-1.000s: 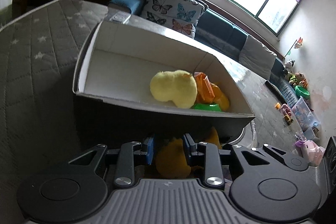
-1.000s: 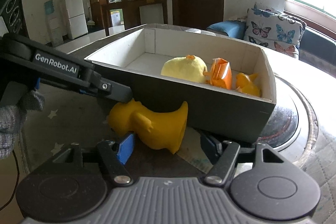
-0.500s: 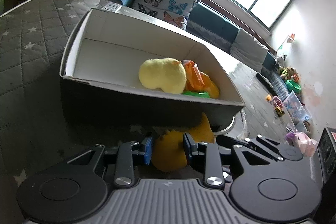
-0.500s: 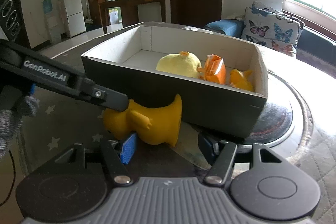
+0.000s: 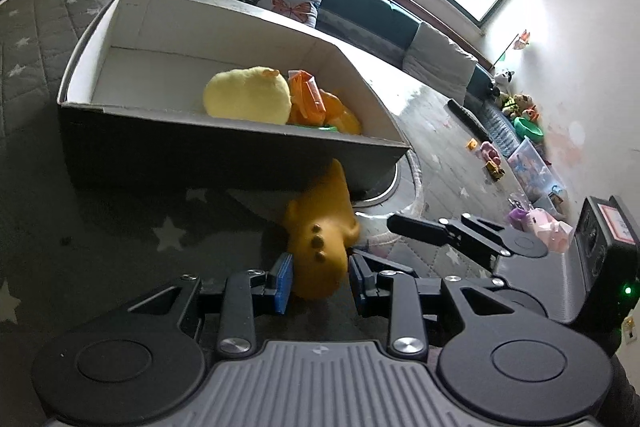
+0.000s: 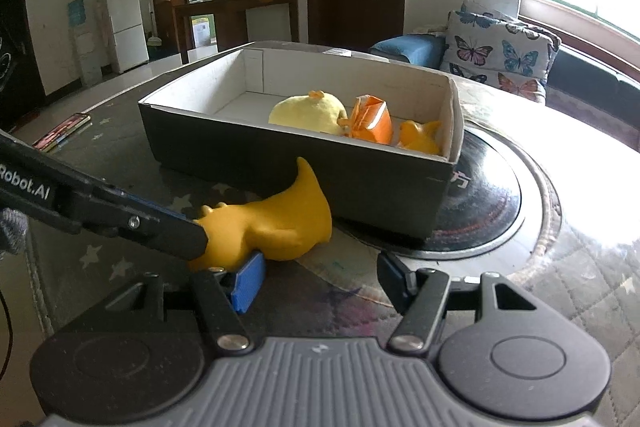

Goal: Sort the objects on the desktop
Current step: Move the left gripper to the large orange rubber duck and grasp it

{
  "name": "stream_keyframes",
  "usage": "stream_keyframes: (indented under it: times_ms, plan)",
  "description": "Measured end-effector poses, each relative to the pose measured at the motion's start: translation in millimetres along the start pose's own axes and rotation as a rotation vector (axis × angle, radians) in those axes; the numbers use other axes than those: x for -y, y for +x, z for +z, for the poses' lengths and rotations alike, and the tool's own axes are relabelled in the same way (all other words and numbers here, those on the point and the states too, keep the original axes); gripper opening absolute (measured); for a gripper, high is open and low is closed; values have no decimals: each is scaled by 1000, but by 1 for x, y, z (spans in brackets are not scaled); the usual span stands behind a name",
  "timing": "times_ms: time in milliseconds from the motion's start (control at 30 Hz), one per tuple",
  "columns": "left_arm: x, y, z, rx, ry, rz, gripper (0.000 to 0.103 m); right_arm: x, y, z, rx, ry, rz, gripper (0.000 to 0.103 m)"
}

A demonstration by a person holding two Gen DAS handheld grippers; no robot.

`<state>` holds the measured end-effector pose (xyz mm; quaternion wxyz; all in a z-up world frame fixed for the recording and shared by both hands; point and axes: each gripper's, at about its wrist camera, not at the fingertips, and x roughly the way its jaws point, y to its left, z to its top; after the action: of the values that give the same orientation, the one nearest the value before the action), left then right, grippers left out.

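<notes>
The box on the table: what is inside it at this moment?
Inside the box lie a pale yellow plush chick, an orange folded packet and an orange toy. The left wrist view shows a green edge below them; the near wall covers the rest.

A box [image 6: 304, 163] stood on the table [image 6: 580, 267], its right end over a round inset plate [image 6: 496, 195]. In the box's right half lay a plush chick [image 6: 308, 111], then a folded paper piece [image 6: 370, 119], then a small toy [image 6: 418, 139] by the right wall. A rubber dinosaur [image 6: 276, 223] lay before the box's front wall, tail toward it. A phone [image 6: 60, 133] lay near the table's left edge.
</notes>
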<state>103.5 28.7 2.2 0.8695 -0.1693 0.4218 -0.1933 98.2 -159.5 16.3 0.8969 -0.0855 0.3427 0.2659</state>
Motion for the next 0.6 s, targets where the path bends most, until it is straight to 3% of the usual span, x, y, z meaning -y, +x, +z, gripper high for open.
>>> stream_keyframes:
  times_ms: [200,600]
  plan:
    - [-10,3,13,21,-26,17,33,3,1,-2,-2,13,3,63]
    - [-12,30,27,-21,-33,-17,35,8,13,0,-20,42,-10,59]
